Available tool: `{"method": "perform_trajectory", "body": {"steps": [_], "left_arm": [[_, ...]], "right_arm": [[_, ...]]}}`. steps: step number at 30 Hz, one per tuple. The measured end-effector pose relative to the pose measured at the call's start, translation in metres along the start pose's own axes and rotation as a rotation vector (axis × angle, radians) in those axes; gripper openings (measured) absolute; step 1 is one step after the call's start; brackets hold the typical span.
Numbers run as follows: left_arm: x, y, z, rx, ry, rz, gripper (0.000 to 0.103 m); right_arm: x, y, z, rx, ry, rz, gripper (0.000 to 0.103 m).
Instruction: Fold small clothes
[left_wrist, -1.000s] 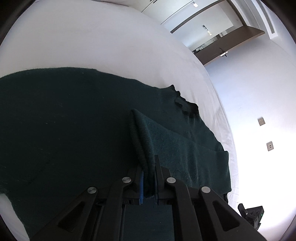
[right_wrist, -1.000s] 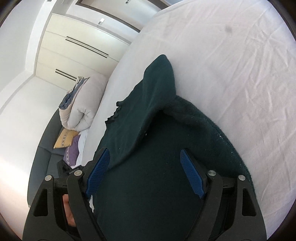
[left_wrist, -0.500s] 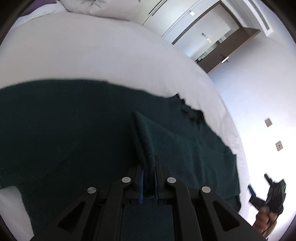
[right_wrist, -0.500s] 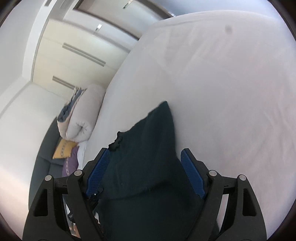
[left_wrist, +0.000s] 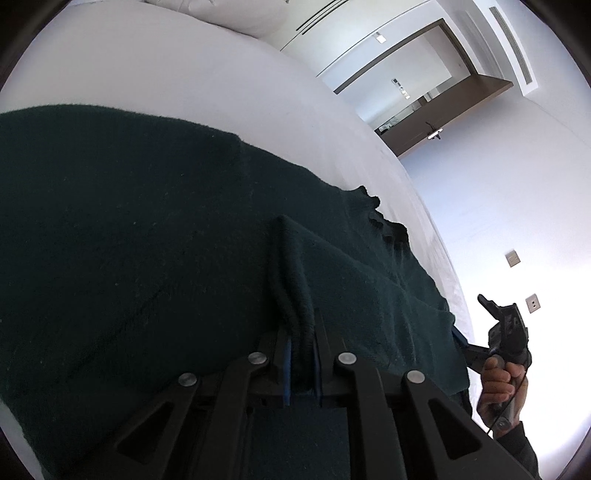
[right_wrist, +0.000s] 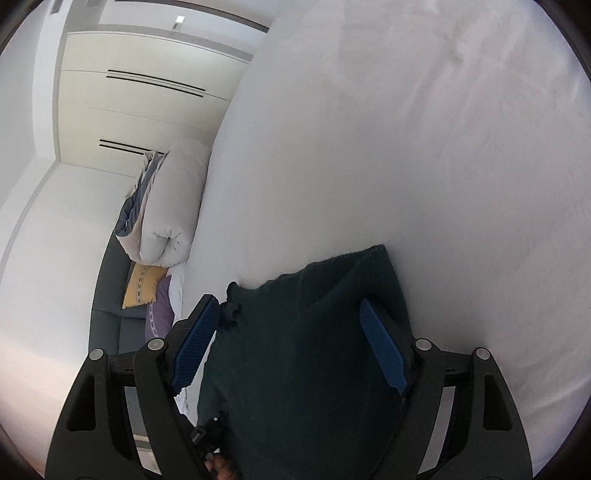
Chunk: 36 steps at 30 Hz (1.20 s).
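Dark green knitted sweater (left_wrist: 147, 240) spread across white-sheeted bed (left_wrist: 184, 66), sleeve folded over body. Left tongs (left_wrist: 302, 354) pinching raised ridge of sweater fabric between blue pads, jaws easing apart, cloth in between. Right tongs (right_wrist: 291, 343) gaping wide, nothing gripped, hovering over sweater edge near bed side. Person's hand (left_wrist: 500, 387) holds right tool. Rolled white duvet (right_wrist: 173, 206) beyond.

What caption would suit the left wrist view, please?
Left gripper pinching a fold of dark green sweater on a white bed.
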<state>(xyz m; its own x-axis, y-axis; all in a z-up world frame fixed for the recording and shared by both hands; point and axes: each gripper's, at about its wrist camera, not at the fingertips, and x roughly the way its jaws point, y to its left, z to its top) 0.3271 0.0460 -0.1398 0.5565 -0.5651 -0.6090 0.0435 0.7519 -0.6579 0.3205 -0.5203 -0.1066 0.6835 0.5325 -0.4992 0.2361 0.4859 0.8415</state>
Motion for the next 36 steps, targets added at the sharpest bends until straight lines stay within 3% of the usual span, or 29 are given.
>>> {"method": "perform_trajectory", "body": {"steps": [3,7,9,11,13,14,16,19,24,27,29,36], "left_arm": [[0.003,-0.003,0.000,0.003,-0.003,0.004,0.012],[0.003,-0.006,0.002,0.004,0.005,0.008,0.013],[-0.004,-0.010,0.004,-0.012,0.011,-0.002,0.021],[-0.032,-0.010,0.005,-0.040,-0.037,-0.015,0.067],[-0.077,-0.002,0.004,-0.090,-0.136,-0.059,0.088],[-0.097,0.004,0.003,-0.110,-0.173,-0.067,0.092],[-0.143,0.028,0.000,-0.162,-0.257,-0.086,0.093],[-0.214,0.096,-0.016,-0.353,-0.398,-0.042,0.092],[-0.280,0.196,-0.053,-0.674,-0.570,0.003,0.091],[-0.292,0.226,-0.064,-0.781,-0.627,0.007,0.085],[-0.294,0.239,-0.067,-0.867,-0.628,0.015,0.076],[-0.287,0.245,-0.061,-1.036,-0.711,0.109,0.076]], "right_arm": [[-0.003,0.009,-0.023,-0.062,0.044,-0.022,0.078],[-0.022,0.010,-0.078,-0.136,0.062,-0.005,0.078],[-0.042,0.011,-0.106,-0.132,0.049,0.009,0.078],[-0.063,0.015,-0.130,-0.129,0.026,0.027,0.079],[-0.080,0.019,-0.158,-0.124,0.029,0.043,0.079],[-0.087,0.022,-0.171,-0.126,0.030,0.042,0.079],[-0.093,0.028,-0.191,-0.142,0.037,0.045,0.079],[-0.096,0.039,-0.219,-0.157,0.045,0.046,0.079],[-0.080,0.058,-0.254,-0.153,0.094,0.079,0.079],[-0.067,0.075,-0.273,-0.157,0.125,0.092,0.079],[-0.061,0.084,-0.284,-0.158,0.139,0.097,0.079],[-0.058,0.105,-0.310,-0.174,0.145,0.096,0.079]]}}
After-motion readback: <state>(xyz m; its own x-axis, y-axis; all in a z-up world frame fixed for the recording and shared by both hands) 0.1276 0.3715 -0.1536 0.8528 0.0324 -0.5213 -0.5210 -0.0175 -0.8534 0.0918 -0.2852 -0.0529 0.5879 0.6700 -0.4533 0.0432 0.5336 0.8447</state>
